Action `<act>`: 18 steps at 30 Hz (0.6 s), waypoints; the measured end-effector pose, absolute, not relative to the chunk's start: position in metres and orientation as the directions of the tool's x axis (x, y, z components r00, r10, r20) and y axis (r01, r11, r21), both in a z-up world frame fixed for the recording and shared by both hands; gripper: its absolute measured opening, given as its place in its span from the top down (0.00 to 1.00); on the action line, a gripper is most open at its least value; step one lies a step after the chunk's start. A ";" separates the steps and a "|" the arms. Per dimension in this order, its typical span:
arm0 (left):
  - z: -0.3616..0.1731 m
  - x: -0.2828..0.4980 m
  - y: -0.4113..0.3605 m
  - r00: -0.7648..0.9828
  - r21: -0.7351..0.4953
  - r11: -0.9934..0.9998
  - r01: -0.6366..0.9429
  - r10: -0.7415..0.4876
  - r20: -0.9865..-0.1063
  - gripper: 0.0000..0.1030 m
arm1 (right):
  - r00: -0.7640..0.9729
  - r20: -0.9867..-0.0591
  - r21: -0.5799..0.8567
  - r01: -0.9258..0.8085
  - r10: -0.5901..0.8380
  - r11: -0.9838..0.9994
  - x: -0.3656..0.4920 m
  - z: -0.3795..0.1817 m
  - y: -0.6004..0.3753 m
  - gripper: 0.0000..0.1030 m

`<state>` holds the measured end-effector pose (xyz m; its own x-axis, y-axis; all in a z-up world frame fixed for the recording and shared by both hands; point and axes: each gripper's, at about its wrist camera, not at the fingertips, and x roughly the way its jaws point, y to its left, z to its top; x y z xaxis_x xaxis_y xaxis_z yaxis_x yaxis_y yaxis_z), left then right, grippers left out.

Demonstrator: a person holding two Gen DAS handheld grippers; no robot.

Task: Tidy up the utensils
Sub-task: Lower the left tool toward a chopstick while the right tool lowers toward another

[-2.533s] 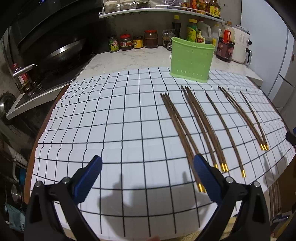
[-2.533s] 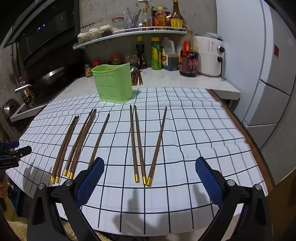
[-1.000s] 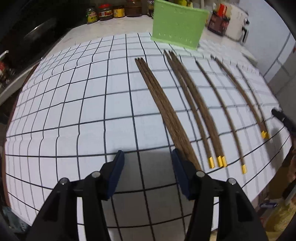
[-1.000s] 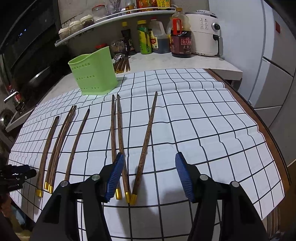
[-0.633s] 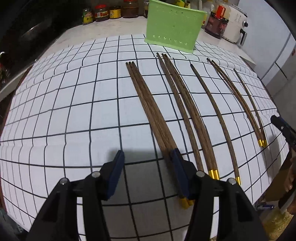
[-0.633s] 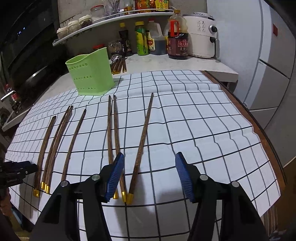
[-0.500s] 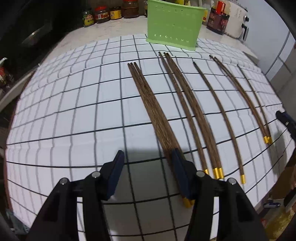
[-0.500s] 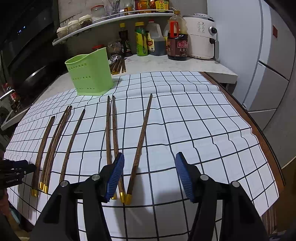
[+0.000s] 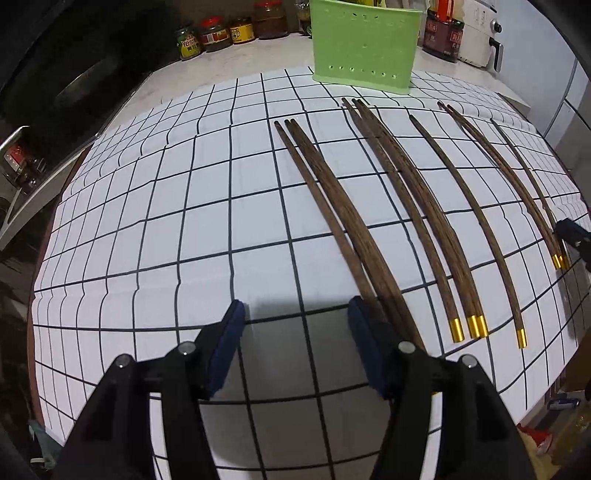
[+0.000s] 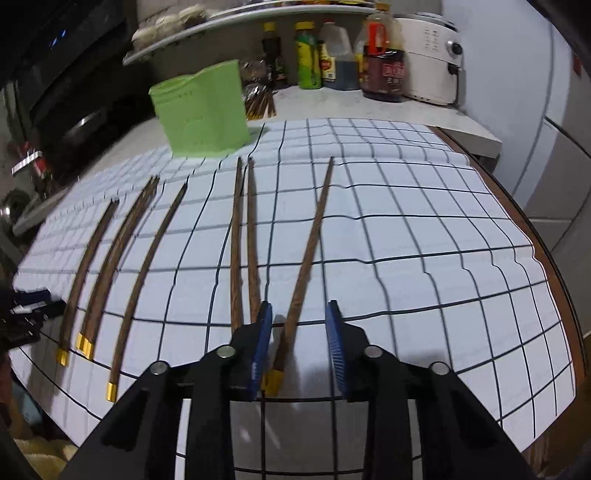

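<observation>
Several dark wooden chopsticks with gold ends lie side by side on a white checked cloth (image 9: 147, 229). A green utensil holder (image 9: 364, 44) stands at the far edge; it also shows in the right wrist view (image 10: 201, 112). My left gripper (image 9: 295, 314) is open and low over the cloth, its right finger resting over the leftmost group of chopsticks (image 9: 332, 206). My right gripper (image 10: 299, 317) is open, its jaws on either side of the lower end of the rightmost chopstick (image 10: 310, 243). A pair of chopsticks (image 10: 243, 236) lies just left of its left finger.
Sauce bottles (image 10: 382, 55), jars (image 9: 221, 33) and a white appliance (image 10: 432, 62) stand on the counter behind the cloth. A stove with a pan (image 9: 85, 85) is at the left. The wooden table edge (image 10: 554, 266) runs along the right.
My right gripper has dropped toward the cloth and narrowed its jaws around the rightmost chopstick's end. My left gripper has stayed low by the leftmost chopsticks, shifting slightly.
</observation>
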<state>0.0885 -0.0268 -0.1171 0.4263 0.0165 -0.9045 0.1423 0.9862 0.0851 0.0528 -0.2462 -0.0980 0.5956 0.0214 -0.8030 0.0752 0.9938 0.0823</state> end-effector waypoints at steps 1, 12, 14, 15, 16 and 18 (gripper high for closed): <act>-0.117 0.087 -0.026 0.425 0.074 0.987 0.146 0.005 -0.905 0.44 | 0.583 -0.812 0.047 0.065 0.000 0.997 0.054 -0.102 -0.240 0.78; -0.108 0.080 -0.023 0.424 -0.115 0.989 0.093 -0.144 -0.894 0.44 | 0.577 -0.815 0.008 0.090 -0.046 0.996 0.042 -0.104 -0.237 0.79; -0.111 0.080 -0.030 0.407 -0.087 0.992 0.092 -0.118 -0.906 0.44 | 0.577 -0.814 -0.012 0.093 -0.064 0.996 0.040 -0.104 -0.234 0.79; -0.112 0.079 -0.034 0.403 -0.069 0.993 0.097 -0.103 -0.909 0.44 | 0.577 -0.813 -0.025 0.091 -0.074 0.995 0.040 -0.104 -0.232 0.79; -0.112 0.080 -0.037 0.407 -0.049 0.994 0.100 -0.086 -0.910 0.44 | 0.578 -0.812 -0.039 0.090 -0.084 0.995 0.040 -0.103 -0.230 0.79; -0.110 0.080 -0.042 0.400 -0.012 0.995 0.099 -0.050 -0.915 0.44 | 0.580 -0.809 -0.054 0.087 -0.095 0.995 0.041 -0.104 -0.229 0.79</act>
